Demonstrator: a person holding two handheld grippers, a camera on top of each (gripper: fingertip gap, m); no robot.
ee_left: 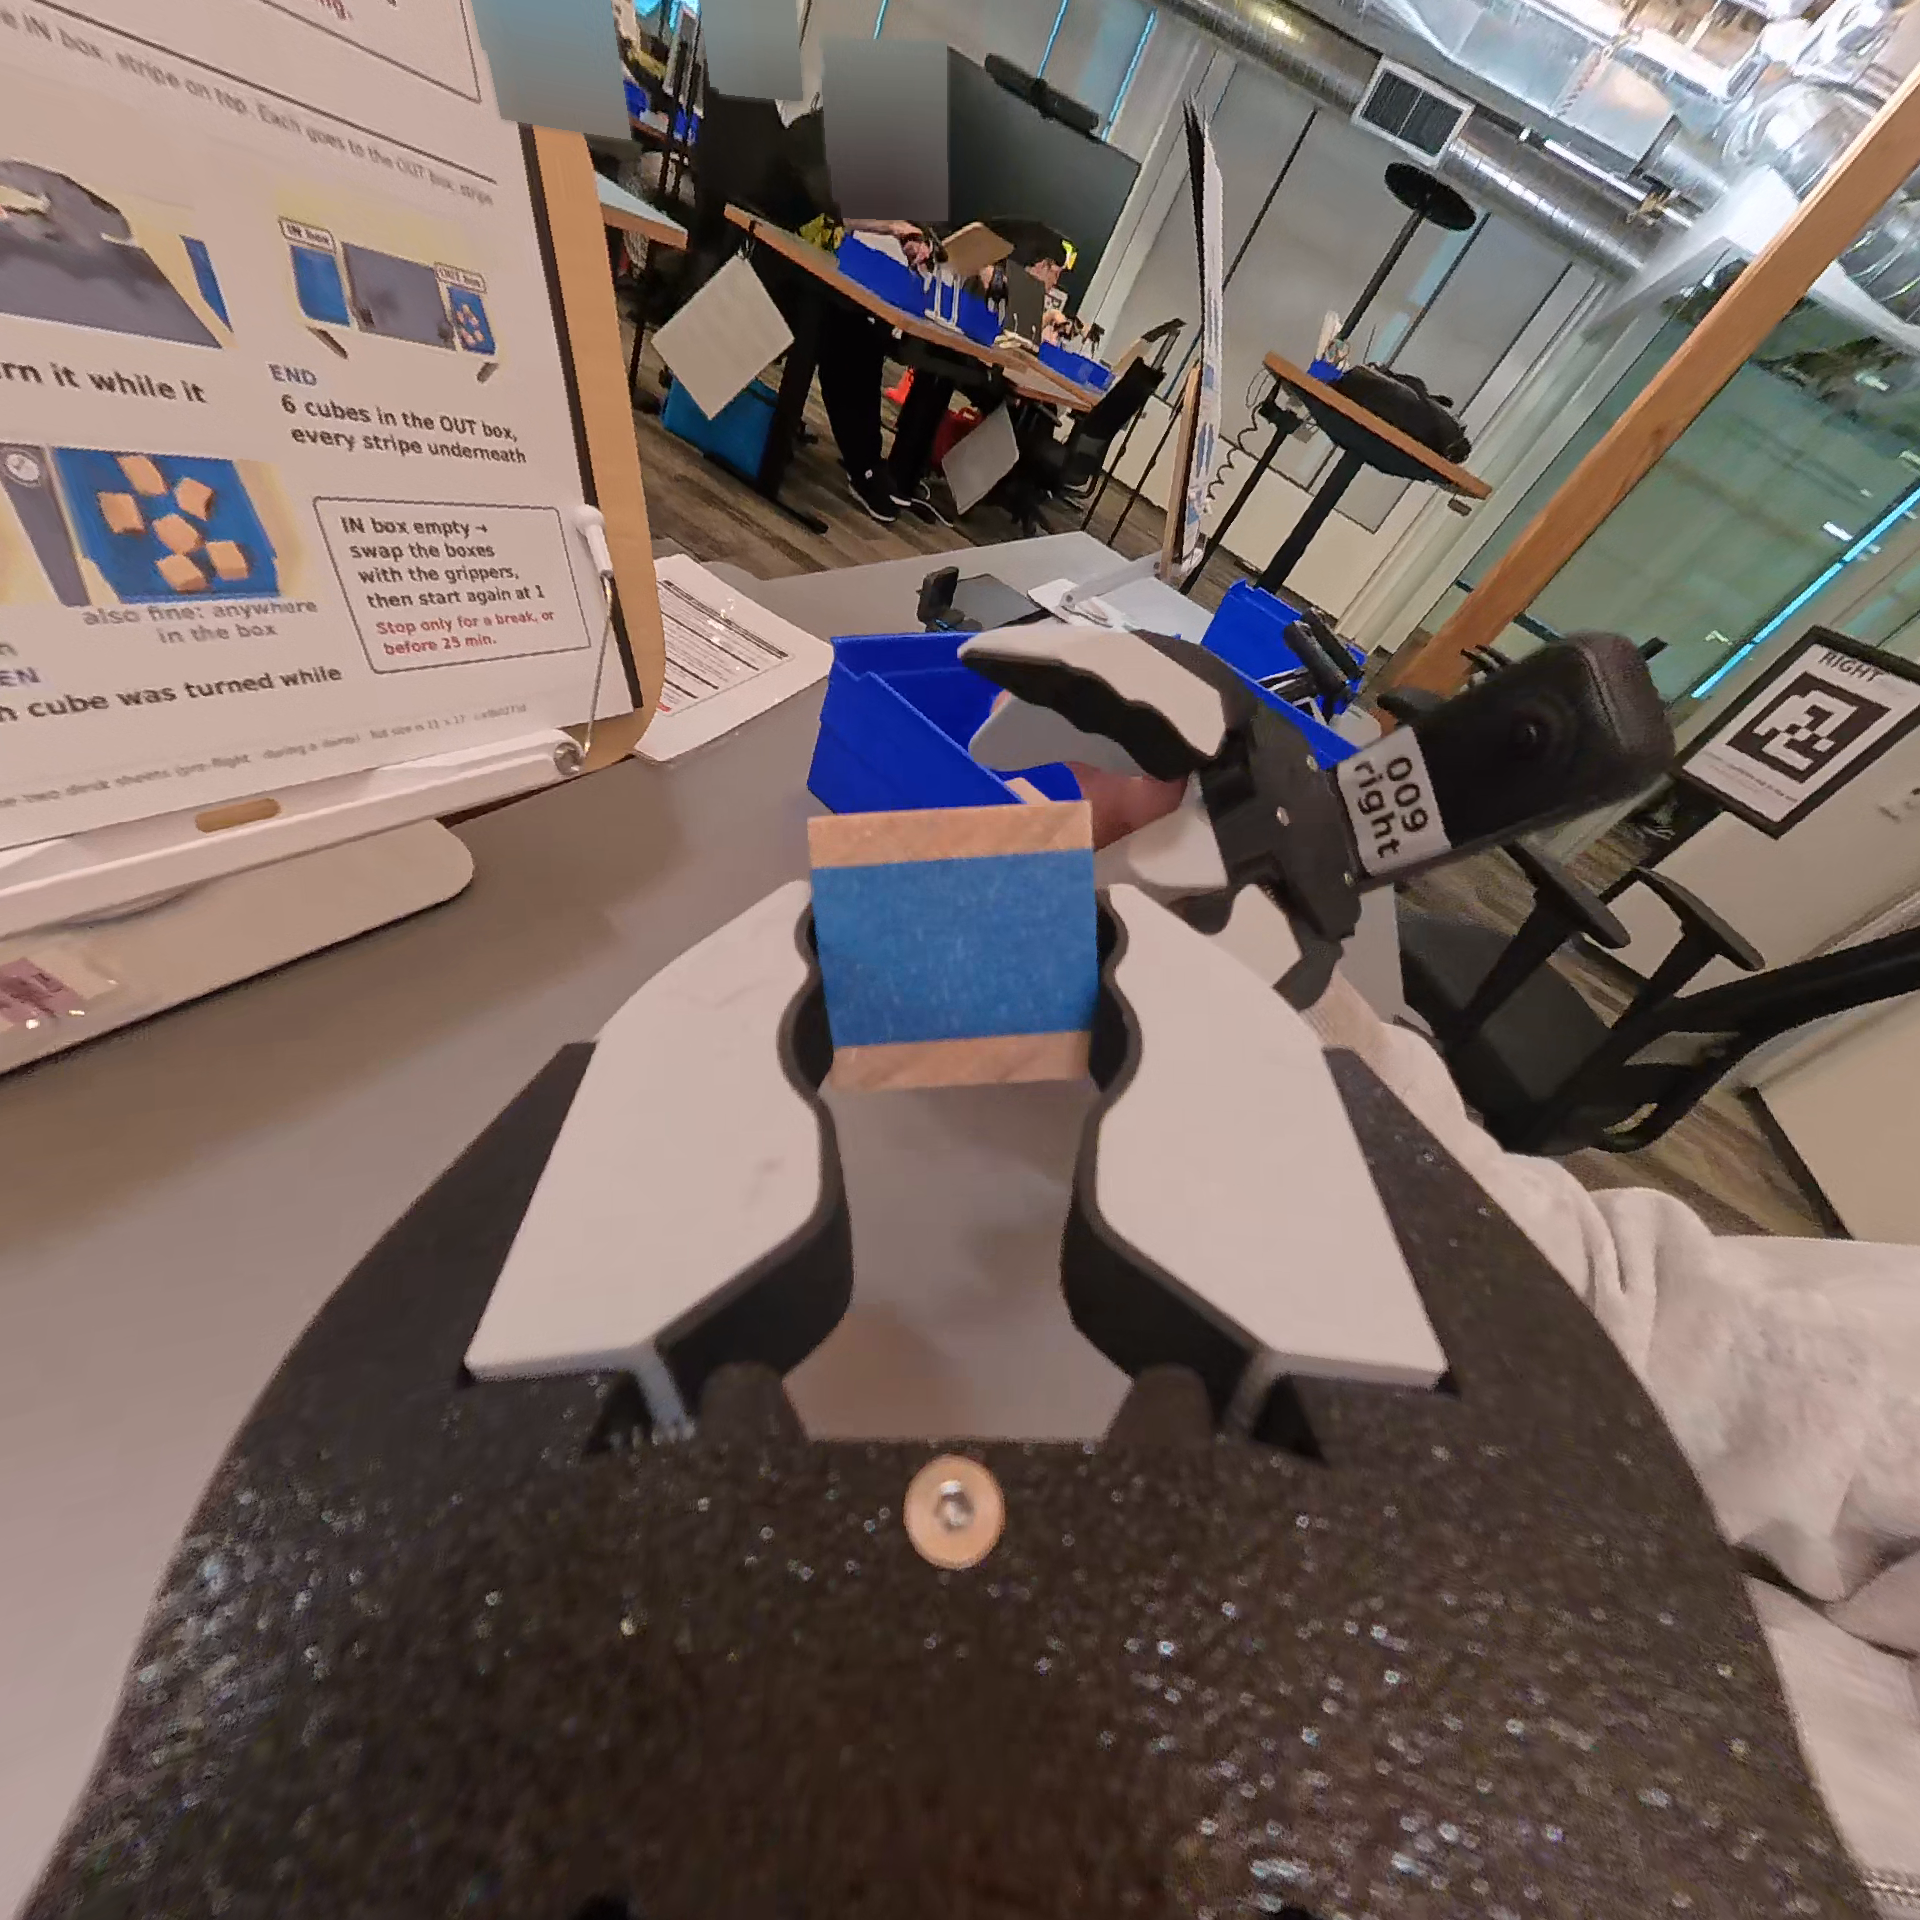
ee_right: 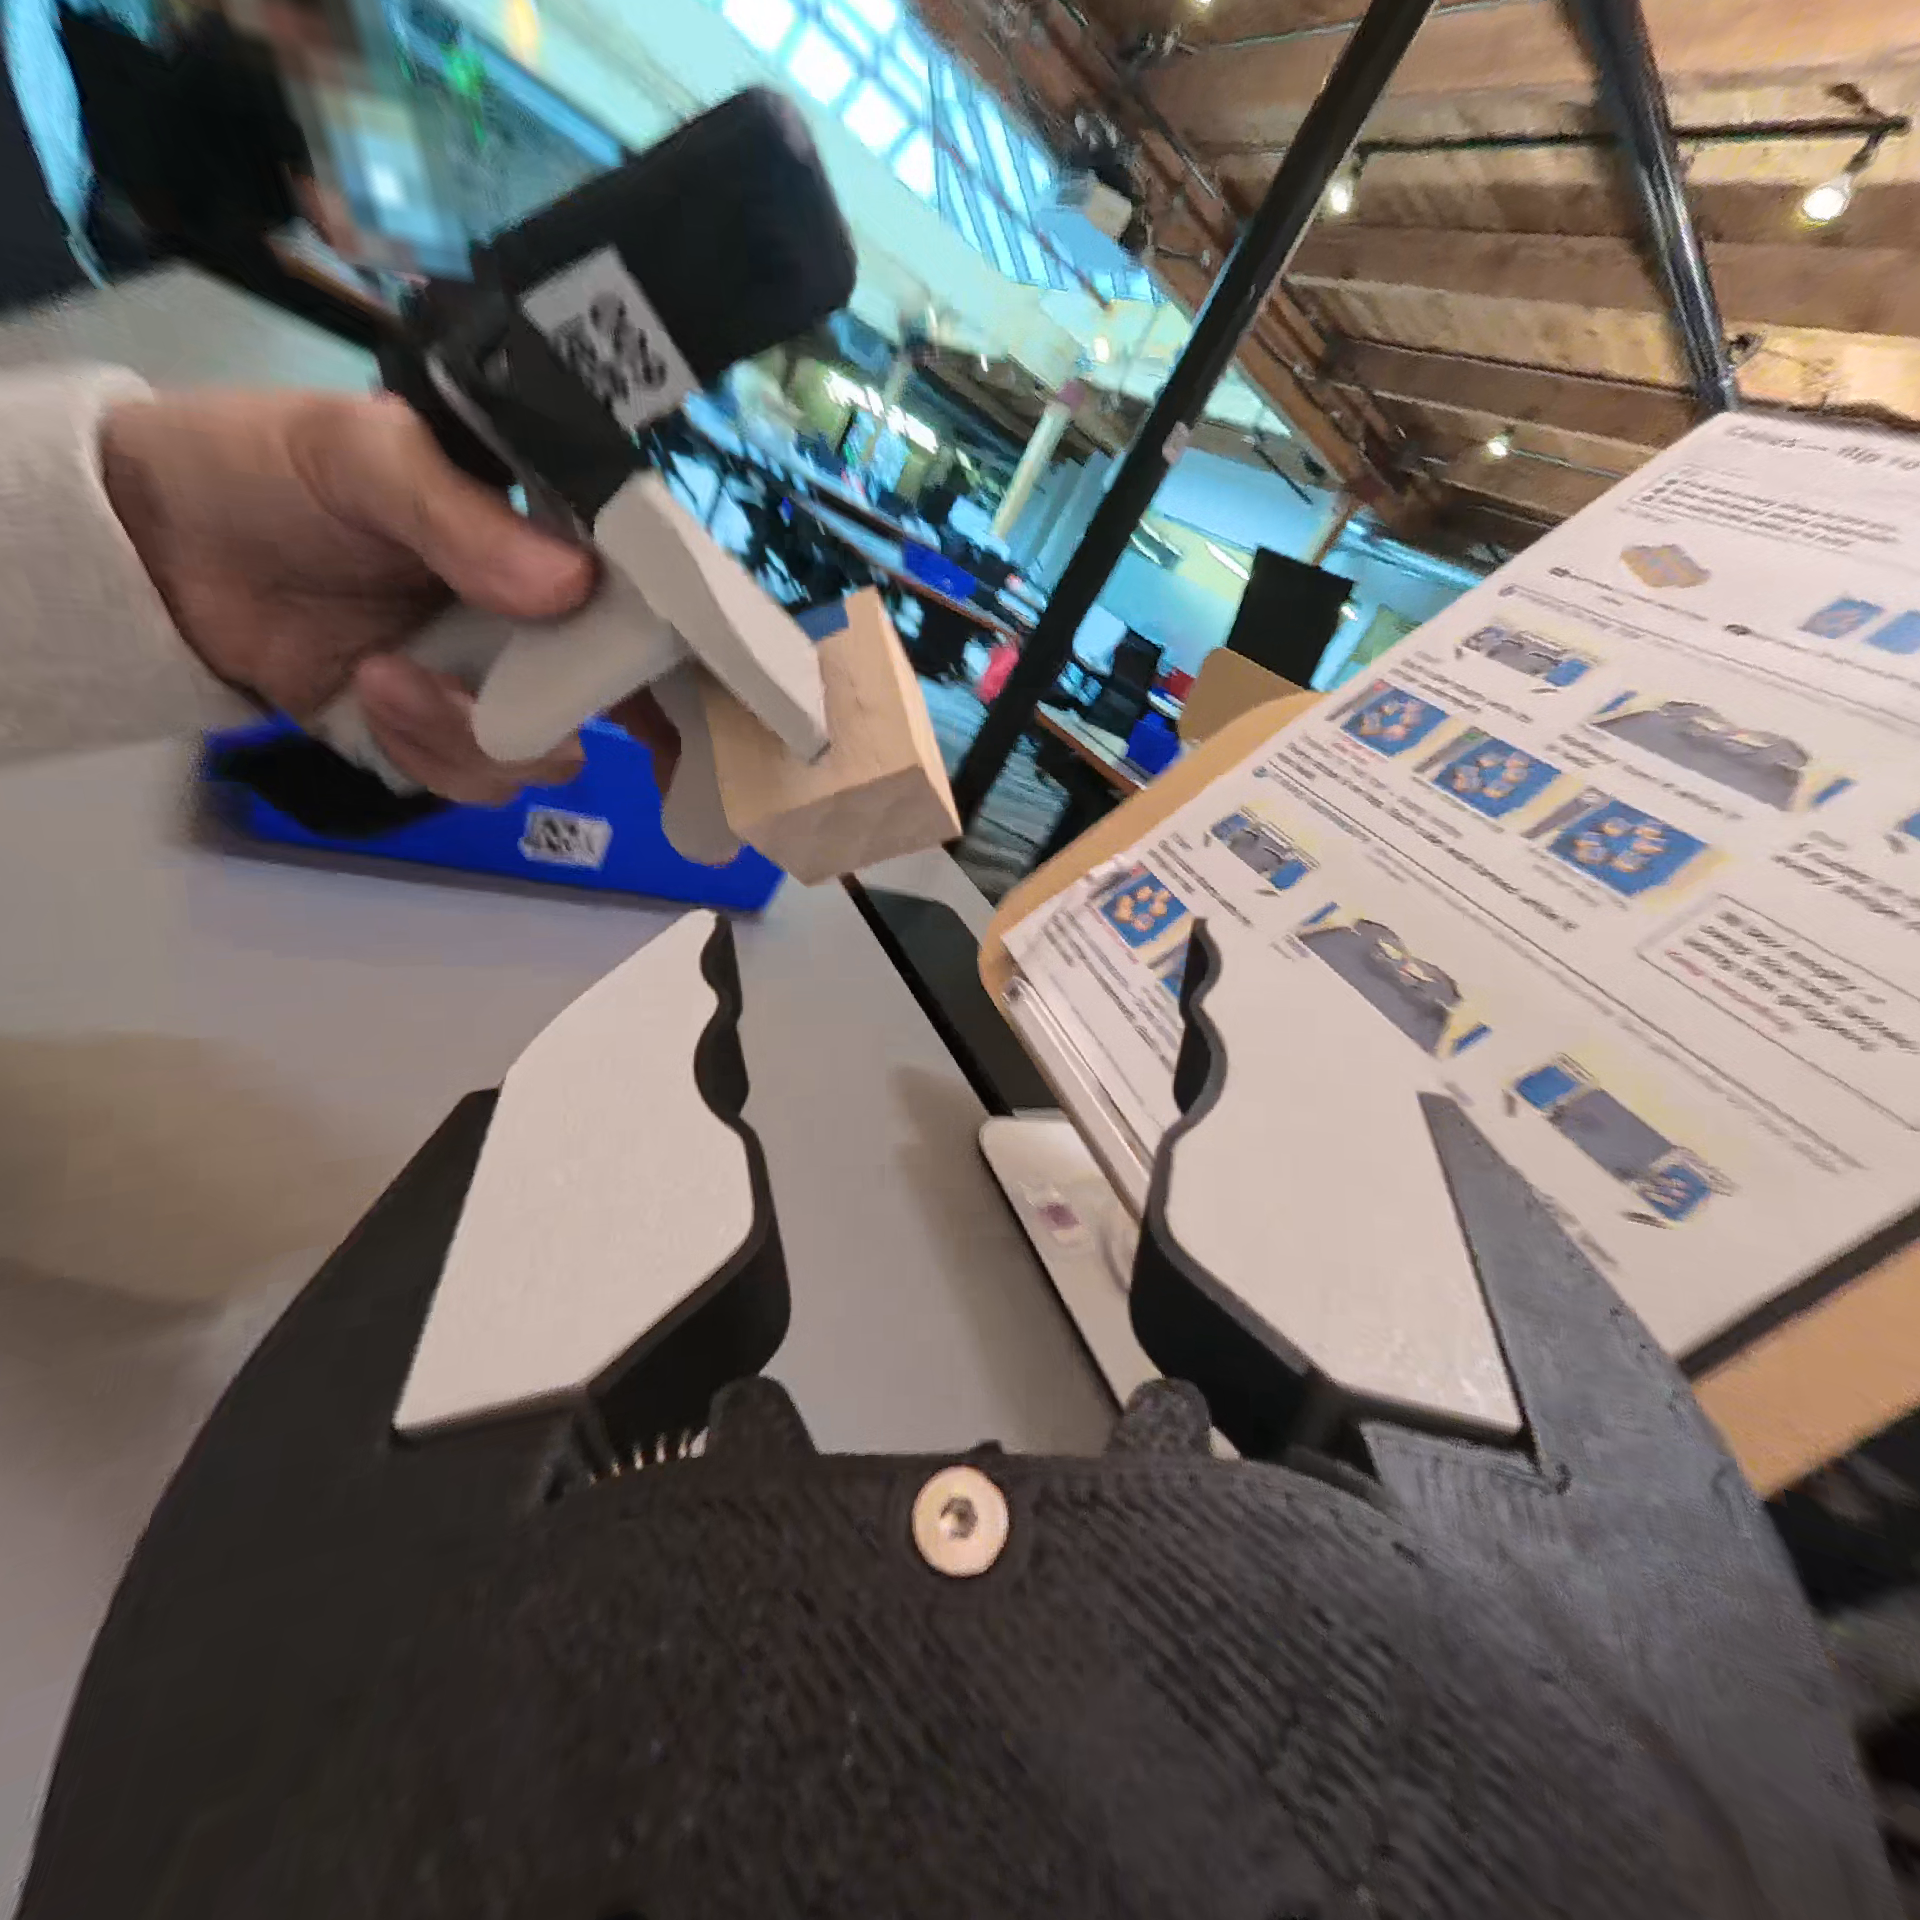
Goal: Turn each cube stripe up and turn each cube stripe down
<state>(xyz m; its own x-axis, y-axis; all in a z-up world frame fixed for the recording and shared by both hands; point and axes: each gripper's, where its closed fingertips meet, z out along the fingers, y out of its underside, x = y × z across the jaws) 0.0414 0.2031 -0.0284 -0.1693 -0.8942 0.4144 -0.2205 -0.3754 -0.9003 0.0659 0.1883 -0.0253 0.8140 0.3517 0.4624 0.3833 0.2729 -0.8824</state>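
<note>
My left gripper (ee_left: pixel 956 935) is shut on a wooden cube (ee_left: pixel 951 951) and holds it in the air above the grey table (ee_left: pixel 312 1091). The cube's blue stripe faces the left wrist camera. In the right wrist view the same cube (ee_right: pixel 842 764) shows its plain wood sides between the left gripper's fingers (ee_right: pixel 727 623), held by a hand. My right gripper (ee_right: pixel 961 966) is open and empty, below and short of the cube. It also shows in the left wrist view (ee_left: pixel 1049 707), just behind the cube to the right, jaws apart.
A blue bin (ee_left: pixel 894 717) stands on the table behind the cube, and another blue bin (ee_right: pixel 499 831) lies at the left in the right wrist view. An instruction sheet on a stand (ee_left: pixel 260 416) rises at the left. A black pole (ee_right: pixel 1174 416) stands beyond.
</note>
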